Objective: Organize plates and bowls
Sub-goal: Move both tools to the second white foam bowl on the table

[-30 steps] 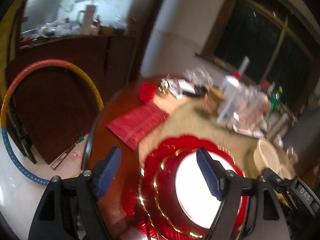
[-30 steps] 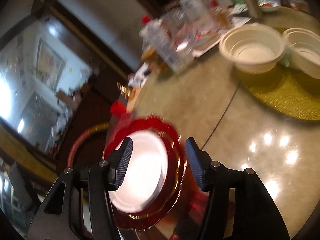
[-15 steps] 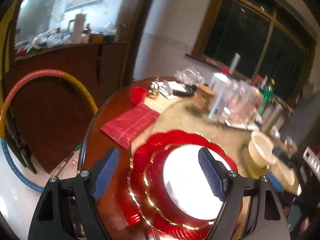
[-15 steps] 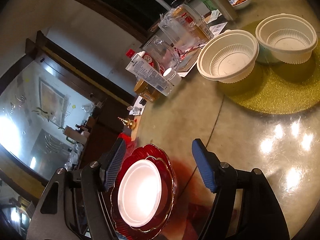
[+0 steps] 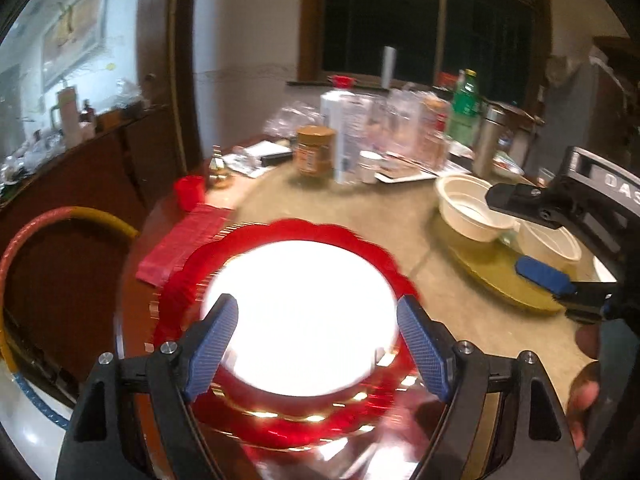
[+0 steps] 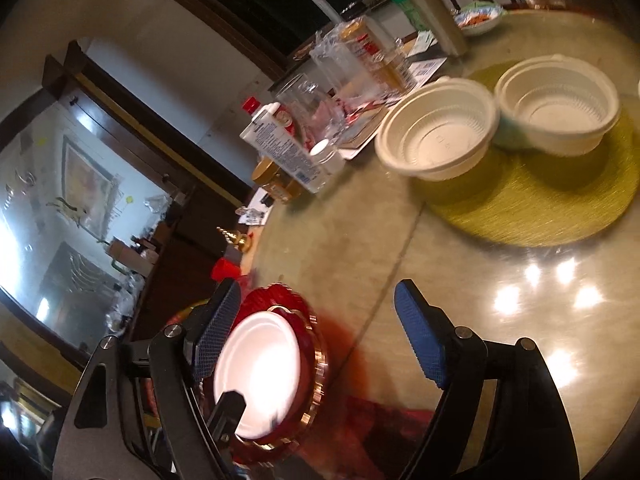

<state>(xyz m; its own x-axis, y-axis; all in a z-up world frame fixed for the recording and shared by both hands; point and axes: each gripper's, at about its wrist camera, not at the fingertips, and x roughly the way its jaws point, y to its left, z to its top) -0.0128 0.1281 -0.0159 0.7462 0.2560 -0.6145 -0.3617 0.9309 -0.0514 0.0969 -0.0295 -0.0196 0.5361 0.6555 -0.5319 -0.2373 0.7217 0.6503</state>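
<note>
My left gripper (image 5: 318,342), jaws wide, nothing held, hovers over white plate (image 5: 302,316) stacked on red plates (image 5: 280,420) at table edge. Right gripper (image 6: 320,336) too, empty. Approach rim low & level, pinch gently.

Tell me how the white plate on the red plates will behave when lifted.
The white plate looks thin and disposable, so probably light and somewhat bendy. It rests loose on the scalloped red plates, so it may slide. The left hand-held gripper is open at its near rim.

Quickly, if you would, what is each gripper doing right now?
Left gripper: open, holding nothing, above the white plate.
Right gripper: open, holding nothing.
</note>
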